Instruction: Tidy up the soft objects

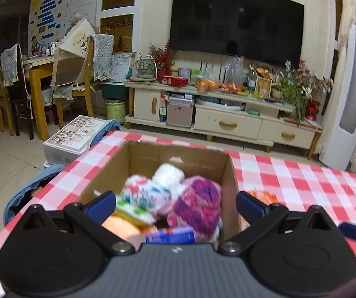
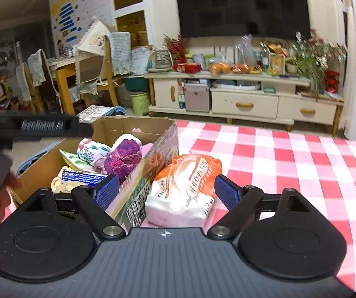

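A cardboard box (image 1: pixel 231 181) stands on the checked table and holds soft things: a purple-pink knitted ball (image 1: pixel 197 206), a flowered white roll (image 1: pixel 145 193), a white ball (image 1: pixel 169 175) and a blue pack (image 1: pixel 170 236). My left gripper (image 1: pixel 175 204) is open and empty above the box. In the right wrist view the box (image 2: pixel 138 186) is at the left and an orange-and-white tissue pack (image 2: pixel 185 183) lies beside it on the table. My right gripper (image 2: pixel 168 190) is open, its fingers on either side of the tissue pack, not closed on it.
The red-and-white checked tablecloth (image 2: pixel 289 168) stretches to the right. The left gripper's body (image 2: pixel 28 125) shows at the left of the right wrist view. Beyond the table are a TV cabinet (image 1: pixel 227 121), chairs (image 1: pixel 78 74) and a box on the floor (image 1: pixel 73 136).
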Demonstrator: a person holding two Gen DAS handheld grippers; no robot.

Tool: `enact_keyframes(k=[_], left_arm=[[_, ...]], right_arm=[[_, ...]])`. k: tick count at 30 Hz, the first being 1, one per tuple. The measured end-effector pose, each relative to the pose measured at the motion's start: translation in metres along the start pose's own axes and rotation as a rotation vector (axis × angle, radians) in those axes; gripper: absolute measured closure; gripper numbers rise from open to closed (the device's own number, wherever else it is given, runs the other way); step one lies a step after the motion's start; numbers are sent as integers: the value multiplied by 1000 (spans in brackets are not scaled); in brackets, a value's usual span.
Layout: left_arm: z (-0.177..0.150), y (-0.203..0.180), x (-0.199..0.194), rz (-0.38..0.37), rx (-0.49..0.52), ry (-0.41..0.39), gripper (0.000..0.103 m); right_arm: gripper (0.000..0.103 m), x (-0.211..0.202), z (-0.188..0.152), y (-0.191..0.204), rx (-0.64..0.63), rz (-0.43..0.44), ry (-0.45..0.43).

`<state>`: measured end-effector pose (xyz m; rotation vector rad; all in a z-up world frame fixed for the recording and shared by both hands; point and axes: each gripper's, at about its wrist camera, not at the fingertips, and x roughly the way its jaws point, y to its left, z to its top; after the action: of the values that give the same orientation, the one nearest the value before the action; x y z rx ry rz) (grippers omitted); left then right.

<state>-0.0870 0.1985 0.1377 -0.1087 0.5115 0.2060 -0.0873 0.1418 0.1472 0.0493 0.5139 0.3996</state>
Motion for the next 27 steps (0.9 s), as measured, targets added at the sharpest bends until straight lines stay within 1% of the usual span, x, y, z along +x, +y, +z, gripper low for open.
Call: enact_keyframes(k=[5,9,16,27], left_arm=[[-15,-6,-24,8,22,24,1],[-23,-7,-44,8,33,26,1],[-33,-6,-76,9,39,5,1],[-43,-5,-107,-15,49,-21,1]], right_arm=[[0,-19,-2,-2,27,-20,8],[0,-34,-6,-2,47,-12,8],[0,-60,-10,-1,58,-5,-2],[0,-86,-17,5,35,-3,-18]])
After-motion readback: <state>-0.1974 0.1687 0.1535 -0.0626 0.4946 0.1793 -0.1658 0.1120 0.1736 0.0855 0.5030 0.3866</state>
